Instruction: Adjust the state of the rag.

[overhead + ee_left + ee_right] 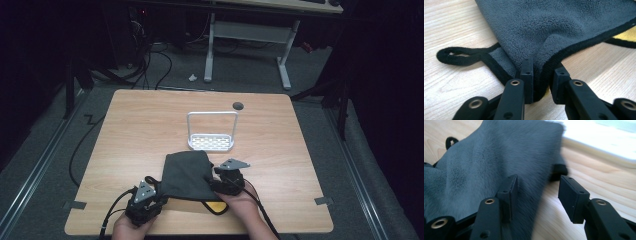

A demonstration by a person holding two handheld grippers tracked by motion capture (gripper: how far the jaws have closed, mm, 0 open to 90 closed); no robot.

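Note:
A dark grey cloth (pixel 185 175) with a black hem lies folded at the table's front, a yellow face (pixel 216 206) peeking from under its near edge. My left gripper (pixel 159 194) is at the cloth's near left corner. In the left gripper view that corner (pixel 541 45) sits between the jaws (pixel 542 67), which stand slightly apart, and a black hanging loop (pixel 456 53) lies to the left. My right gripper (pixel 217 177) is at the cloth's right edge. In the right gripper view the jaws (pixel 537 185) stand wide apart, the left one over the grey cloth (pixel 486 160), the right one over bare wood.
A white rack (pixel 211 142) with a perforated base and a tall hoop handle stands just beyond the cloth, and its base (pixel 599 142) appears close ahead in the right gripper view. The wooden table (pixel 140 130) has a round cable hole (pixel 238 105) near its far edge.

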